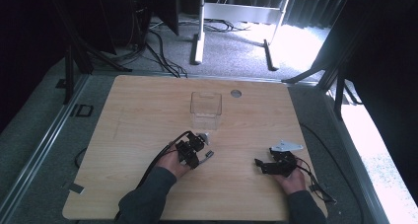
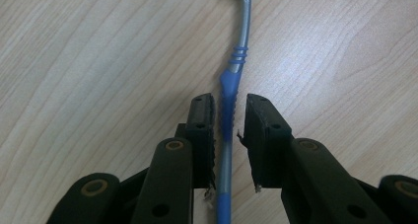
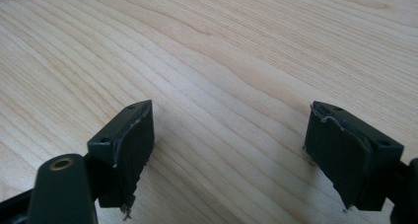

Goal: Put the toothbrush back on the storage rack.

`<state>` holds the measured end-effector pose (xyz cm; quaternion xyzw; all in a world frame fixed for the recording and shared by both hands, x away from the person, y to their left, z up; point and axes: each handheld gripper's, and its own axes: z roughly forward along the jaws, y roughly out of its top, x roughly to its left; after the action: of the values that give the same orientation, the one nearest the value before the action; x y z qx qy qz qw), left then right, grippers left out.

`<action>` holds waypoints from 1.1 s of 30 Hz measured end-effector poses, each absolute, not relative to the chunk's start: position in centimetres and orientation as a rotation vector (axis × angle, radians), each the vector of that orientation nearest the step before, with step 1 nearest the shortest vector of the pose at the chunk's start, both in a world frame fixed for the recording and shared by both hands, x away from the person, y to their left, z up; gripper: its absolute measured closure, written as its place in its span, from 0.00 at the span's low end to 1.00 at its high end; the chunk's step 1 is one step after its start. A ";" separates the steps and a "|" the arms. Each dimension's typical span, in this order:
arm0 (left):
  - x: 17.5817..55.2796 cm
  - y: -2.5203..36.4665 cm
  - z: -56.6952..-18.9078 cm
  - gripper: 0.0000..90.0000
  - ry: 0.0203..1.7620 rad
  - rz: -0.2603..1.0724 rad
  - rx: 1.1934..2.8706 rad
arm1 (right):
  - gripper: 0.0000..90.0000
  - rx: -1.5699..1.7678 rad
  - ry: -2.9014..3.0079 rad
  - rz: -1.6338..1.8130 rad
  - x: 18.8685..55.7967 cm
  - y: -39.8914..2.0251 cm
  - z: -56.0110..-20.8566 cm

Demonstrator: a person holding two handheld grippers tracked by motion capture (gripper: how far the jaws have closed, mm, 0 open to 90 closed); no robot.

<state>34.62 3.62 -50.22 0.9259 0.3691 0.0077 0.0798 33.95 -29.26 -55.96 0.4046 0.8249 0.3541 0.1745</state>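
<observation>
While straddling the toothbrush [image 2: 227, 115] handle to lift it, the left gripper [image 2: 227, 135] is hovering near-closed, not quite pinching; the right gripper [image 3: 229, 150] is resting spread.

One tabletop [image 1: 148, 115] carries one clear plastic container [image 1: 206, 109] and one toothbrush [image 2: 235, 61], grey with blue grip. Two tongs are in use, a left one [image 2: 227, 110] and a right one [image 3: 229, 135], each with two black jaws. One small round grey disc [image 1: 236, 93], possibly a cable port, sits beyond the container.
</observation>
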 end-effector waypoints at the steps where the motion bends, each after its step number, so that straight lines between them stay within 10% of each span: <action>1: 34.6 3.5 -50.3 0.82 1.106 0.029 2.775 | 0.21 1.147 2.338 1.004 33.9 -29.3 -56.0; 33: 34.9 2.6 -51.3 0.88 1.045 0.028 2.872 | 0.21 1.146 2.339 1.003 33.9 -29.3 -56.0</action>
<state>34.85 2.61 -51.30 0.9389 0.3416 0.0091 0.0424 33.95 -29.27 -55.96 0.4043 0.8251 0.3540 0.1745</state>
